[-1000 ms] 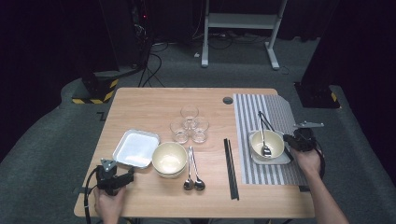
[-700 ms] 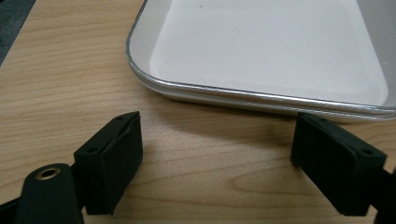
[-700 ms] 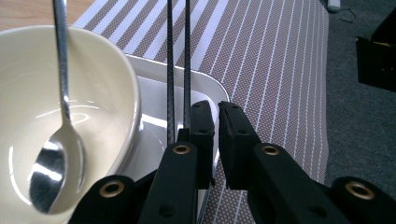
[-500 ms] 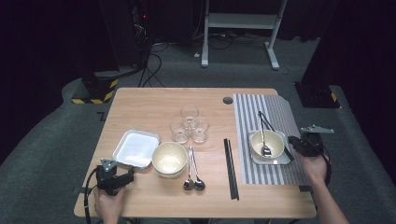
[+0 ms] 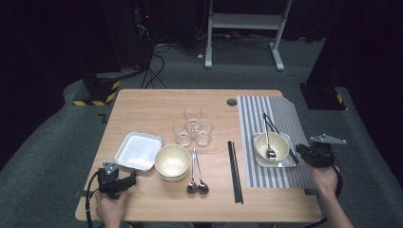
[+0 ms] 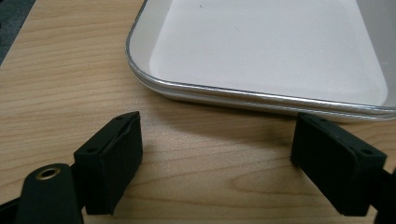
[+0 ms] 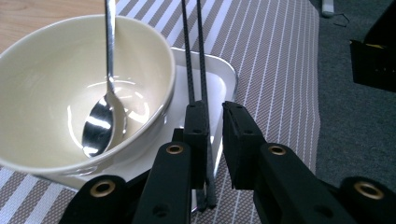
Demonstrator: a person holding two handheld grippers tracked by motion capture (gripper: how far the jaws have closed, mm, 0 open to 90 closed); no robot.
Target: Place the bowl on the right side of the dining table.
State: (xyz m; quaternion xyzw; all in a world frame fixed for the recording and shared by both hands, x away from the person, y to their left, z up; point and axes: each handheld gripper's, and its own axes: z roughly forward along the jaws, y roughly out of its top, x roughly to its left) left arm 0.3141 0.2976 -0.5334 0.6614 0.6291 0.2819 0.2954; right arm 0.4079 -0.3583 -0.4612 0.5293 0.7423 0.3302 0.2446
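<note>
1. The black chopsticks [image 7: 192, 56] lie just to the right of the cream bowl [image 7: 56, 79]. Their near ends rest across the rim of the white tray [image 7: 219, 79] under that bowl, and their far ends run away over the striped mat [image 7: 271, 60].
2. The right gripper [image 7: 215, 109] sits at the near ends of the chopsticks, right of the bowl in the high view. Its jaws have just been opening and stand a narrow gap apart. The chopsticks run along the inner face of one jaw, and the pads are not pressing on them.
3. A spoon [image 7: 98, 123] stands in the bowl, head down on the bottom and handle leaning on the far rim.
4. Left of the bowl, off the mat, a second pair of chopsticks [image 5: 235, 173] lies on the table [image 5: 142, 107]. Beyond them are two spoons [image 5: 197, 175], another bowl [image 5: 172, 161] and three glasses [image 5: 193, 126].
5. Farthest left of the bowl, the left gripper [image 6: 217, 135] rests low on the wood. Its jaws are spread wide and hold nothing, and they face the near rim of a white square plate [image 6: 261, 51].
</note>
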